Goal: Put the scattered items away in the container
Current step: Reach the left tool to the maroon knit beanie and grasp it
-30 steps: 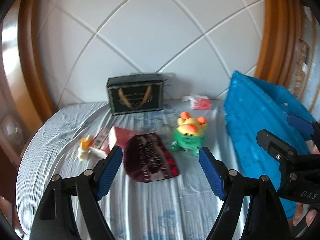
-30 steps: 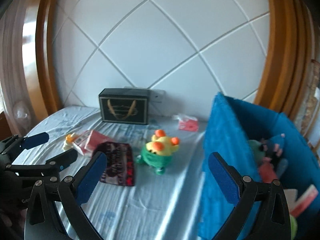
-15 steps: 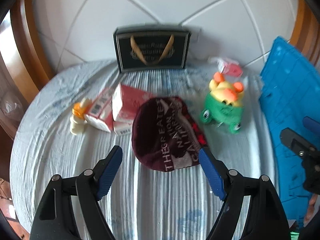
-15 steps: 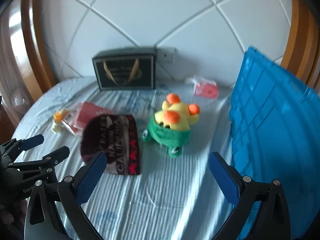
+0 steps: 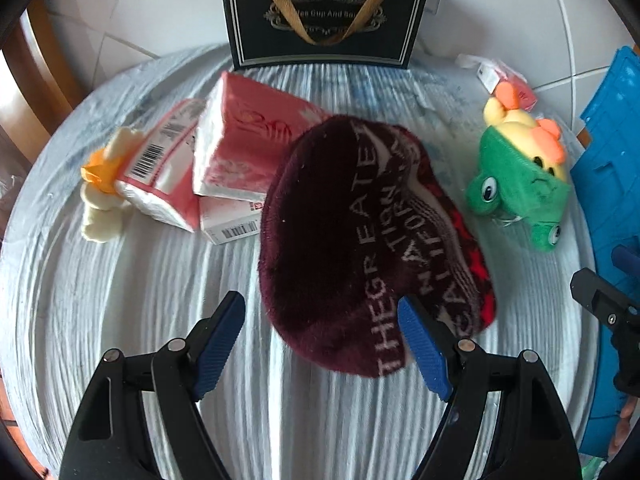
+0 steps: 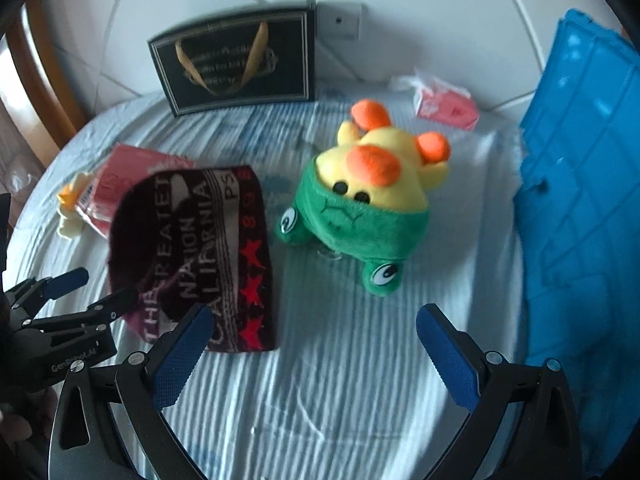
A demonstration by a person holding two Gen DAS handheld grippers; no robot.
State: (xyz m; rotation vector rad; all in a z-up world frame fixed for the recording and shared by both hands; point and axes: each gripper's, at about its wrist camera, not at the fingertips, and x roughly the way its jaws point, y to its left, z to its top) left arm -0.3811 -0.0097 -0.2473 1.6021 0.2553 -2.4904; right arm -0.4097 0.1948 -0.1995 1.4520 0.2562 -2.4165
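Observation:
A maroon knit beanie (image 5: 344, 236) with white lettering lies on the striped cloth. My left gripper (image 5: 320, 344) is open, its jaws either side of the beanie's near edge. A green and yellow frog plush (image 6: 360, 208) sits to the right of the beanie (image 6: 192, 248). My right gripper (image 6: 316, 352) is open and empty, just in front of the plush. The blue crate (image 6: 580, 208) stands at the right; it also shows in the left wrist view (image 5: 608, 200). The left gripper also shows in the right wrist view (image 6: 68, 292).
Red tissue packs (image 5: 240, 148) and a small cream and orange toy (image 5: 100, 184) lie left of the beanie. A black gift bag (image 5: 324, 16) stands against the tiled wall. A small pink packet (image 6: 444, 108) lies at the back right.
Both grippers have moved forward and down. The left one has closed in on the beanie, the right one on the frog plush. Both stayed open.

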